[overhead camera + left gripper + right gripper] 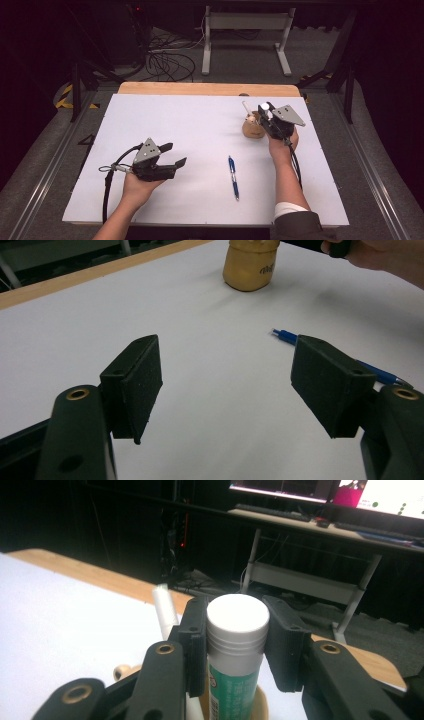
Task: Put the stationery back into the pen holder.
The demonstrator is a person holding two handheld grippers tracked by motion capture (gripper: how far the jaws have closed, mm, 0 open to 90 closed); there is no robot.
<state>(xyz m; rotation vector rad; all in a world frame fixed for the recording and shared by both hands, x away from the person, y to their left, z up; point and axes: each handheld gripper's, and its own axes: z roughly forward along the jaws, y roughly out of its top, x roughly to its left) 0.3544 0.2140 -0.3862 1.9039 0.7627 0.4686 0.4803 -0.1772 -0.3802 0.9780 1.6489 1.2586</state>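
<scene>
A tan pen holder [251,129] stands at the right of the white mat [190,125]. My right gripper [264,111] is just above it, shut on an upright tube [236,630] with a white cap and a green label; the tube's lower end is inside the holder's rim [260,706]. A thin white stick [164,604] also pokes up out of the holder. A blue pen [233,177] lies on the mat near the front middle. My left gripper [176,154] rests low at the front left, open and holding nothing. The holder [248,267] and the pen [284,335] lie ahead of it [227,385].
A wooden table edge [200,88] runs along the far side of the mat. Behind it are a white desk frame [246,40] and loose cables [167,62] on the floor. The other hand [385,257] shows at the top right of the left gripper view.
</scene>
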